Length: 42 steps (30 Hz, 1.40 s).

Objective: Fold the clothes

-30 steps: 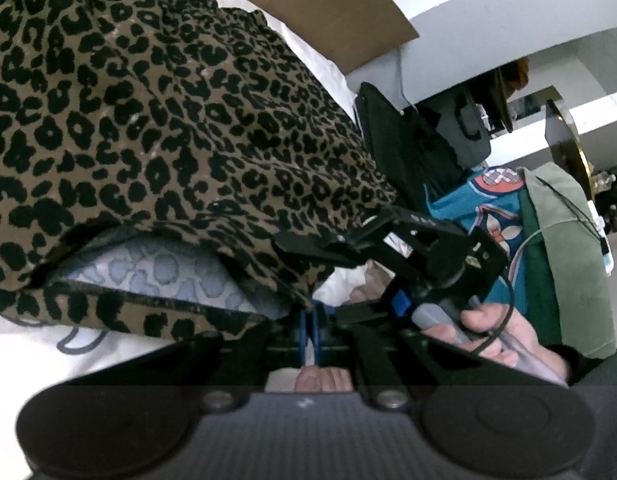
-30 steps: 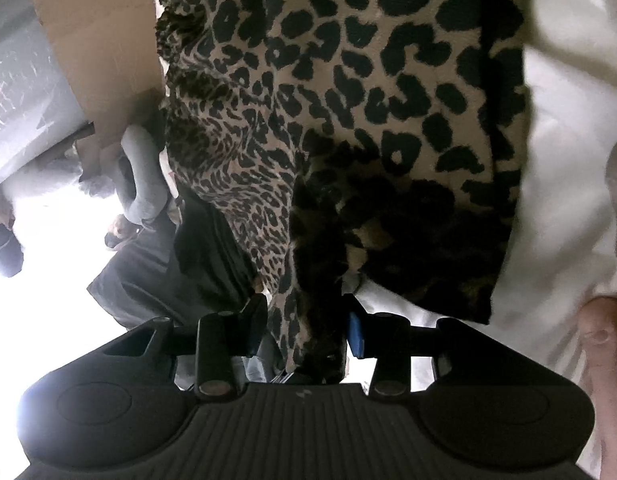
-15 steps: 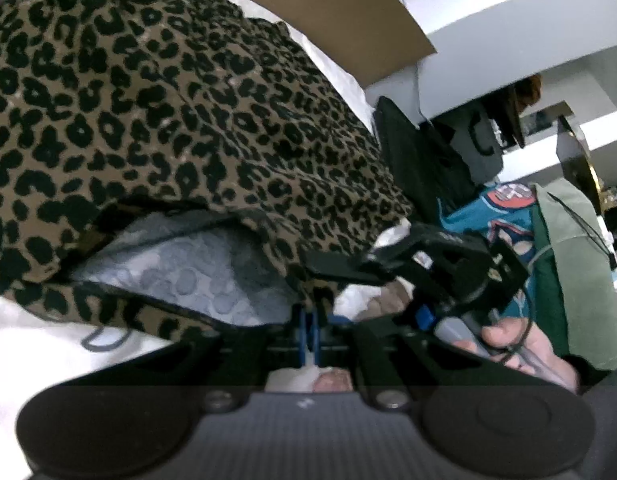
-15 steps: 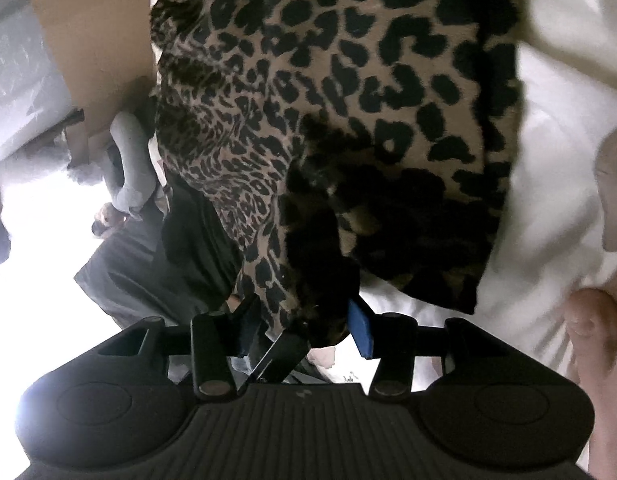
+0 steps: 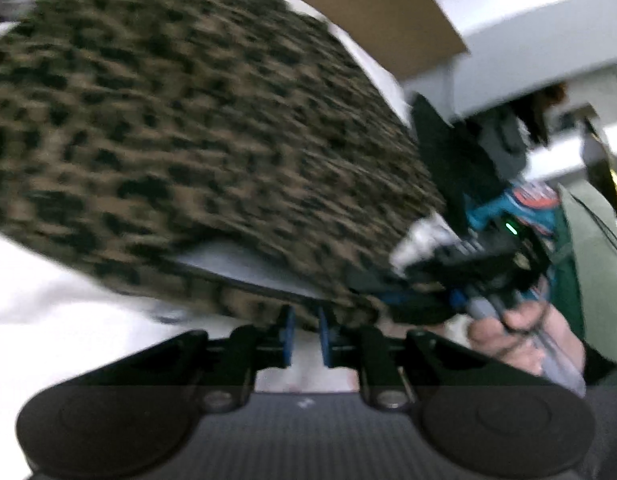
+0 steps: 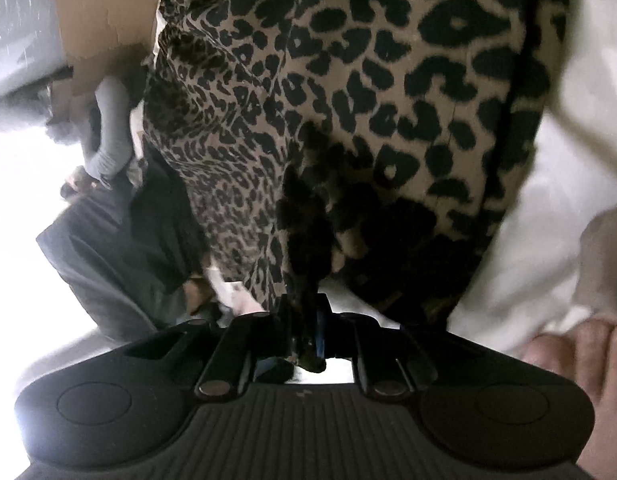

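Since the earlier frames our right gripper (image 6: pixel 308 336) has just been closing, and a dark bunched fold of the leopard-print garment (image 6: pixel 348 100) now sits pinched between its blue pads; our left gripper (image 5: pixel 306 332) has just been opening, its pads standing a little apart with only pale sheet showing in the gap, so the hem it had clamped now lies free just ahead of the tips; the left view has also smeared with motion.

What the coming move turns on, as we judge it, is that the garment lies ahead of both tongs and runs away from them, its long axis stretching from the held fold toward the cardboard box (image 6: pixel 104 12) at the far end; the cloth rests spread on the white bedding (image 6: pixel 568 160), its pale inner face (image 5: pixel 244 268) showing under a lifted edge near the left tips.

We see our right gripper (image 5: pixel 448 292) from the left view too, hard against the garment's near corner; it alone has a hold, so any lift or fold-over would start there, while the left would need to close on the loose hem first.
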Motion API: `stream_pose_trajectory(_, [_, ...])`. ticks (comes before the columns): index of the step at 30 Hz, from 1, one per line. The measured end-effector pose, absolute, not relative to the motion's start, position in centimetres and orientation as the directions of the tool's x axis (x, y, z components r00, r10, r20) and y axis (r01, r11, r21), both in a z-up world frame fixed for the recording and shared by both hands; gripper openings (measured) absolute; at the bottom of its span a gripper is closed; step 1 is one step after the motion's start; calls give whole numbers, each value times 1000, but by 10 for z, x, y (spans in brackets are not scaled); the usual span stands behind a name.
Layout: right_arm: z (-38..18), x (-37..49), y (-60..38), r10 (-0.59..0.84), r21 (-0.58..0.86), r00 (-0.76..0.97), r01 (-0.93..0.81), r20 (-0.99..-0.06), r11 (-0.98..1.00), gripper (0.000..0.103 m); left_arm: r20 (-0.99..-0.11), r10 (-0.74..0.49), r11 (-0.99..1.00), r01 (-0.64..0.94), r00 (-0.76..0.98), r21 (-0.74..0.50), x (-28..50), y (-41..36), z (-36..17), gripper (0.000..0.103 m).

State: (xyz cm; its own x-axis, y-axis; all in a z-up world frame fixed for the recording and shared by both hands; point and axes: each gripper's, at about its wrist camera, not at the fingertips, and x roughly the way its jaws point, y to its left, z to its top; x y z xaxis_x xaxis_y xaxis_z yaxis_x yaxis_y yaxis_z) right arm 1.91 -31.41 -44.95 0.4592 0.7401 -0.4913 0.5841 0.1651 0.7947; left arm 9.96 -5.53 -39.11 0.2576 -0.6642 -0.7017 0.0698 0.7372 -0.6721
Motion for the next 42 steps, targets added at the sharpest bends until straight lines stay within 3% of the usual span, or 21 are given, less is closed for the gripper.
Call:
stream_pose_trajectory(9, [-446,23,-316,739,789,423,568,-524,235,9,-803,-455,855,-61,386,-515,124,10,-381,15])
stream_pose_trajectory(20, [-445,24,-316,739,787,414,565,-531,249,8,-873,-164,941,-194,459,-279,152,78,-373,38])
stream_pose_trajectory(23, [-445,23,-315,740,786,413,568,-530,246,8,-878,-129,942,-219,460,-253,155,93,-374,52])
stream_pose_trajectory(25, [-446,23,-315,741,785,414,570,-529,242,8,-883,-112,943,-231,455,-239,156,95,-377,56])
stream_pose_trajectory(34, [-449,18,-315,736,774,402,579,-544,256,8,-888,-111,937,-251,447,-243,155,100,-392,64])
stream_pose_trajectory(42, [-452,17,-312,729,759,377,581,-572,295,8,-888,-78,942,-258,453,-214,157,101,-405,64])
